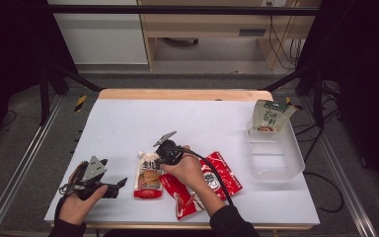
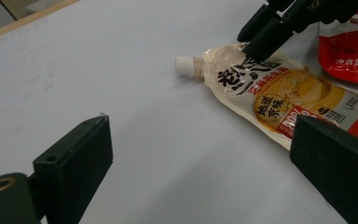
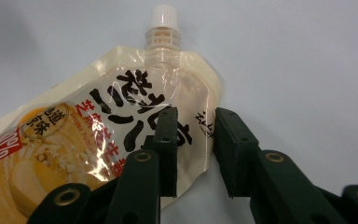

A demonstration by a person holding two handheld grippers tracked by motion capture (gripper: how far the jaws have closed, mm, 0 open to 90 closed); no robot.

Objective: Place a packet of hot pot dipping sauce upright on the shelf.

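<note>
Right gripper [image 3: 193, 140]: it points down at the upper part of the spouted pouch [image 1: 148, 173], just below the spout. In its own view the two black jaws stand a narrow gap apart, astride the pouch's edge: one jaw lies over the printed face, the other over the table [image 1: 128, 123] just beside the pouch. The edge of the pouch sits in the gap. Whether the pads already press on the film I cannot tell.

Left gripper [image 1: 121, 183]: it rests low near the table's front left corner, held in the person's left hand [image 1: 76, 207], jaws wide apart with nothing between them. It points toward the pouch, well short of it.

Spouted pouch: it lies flat on the white table, near the front and left of centre, its white cap [image 2: 185, 65] pointing away from the person. It is cream-coloured with black characters and a red band at the bottom.

Red packets [image 1: 197, 190]: they lie just right of the pouch, partly under the right hand [image 1: 185, 170].

Clear bin [image 1: 276, 158]: it stands at the table's right side, well apart from the pouch, with a green-and-white packet [image 1: 270, 116] leaning at its far end.
</note>
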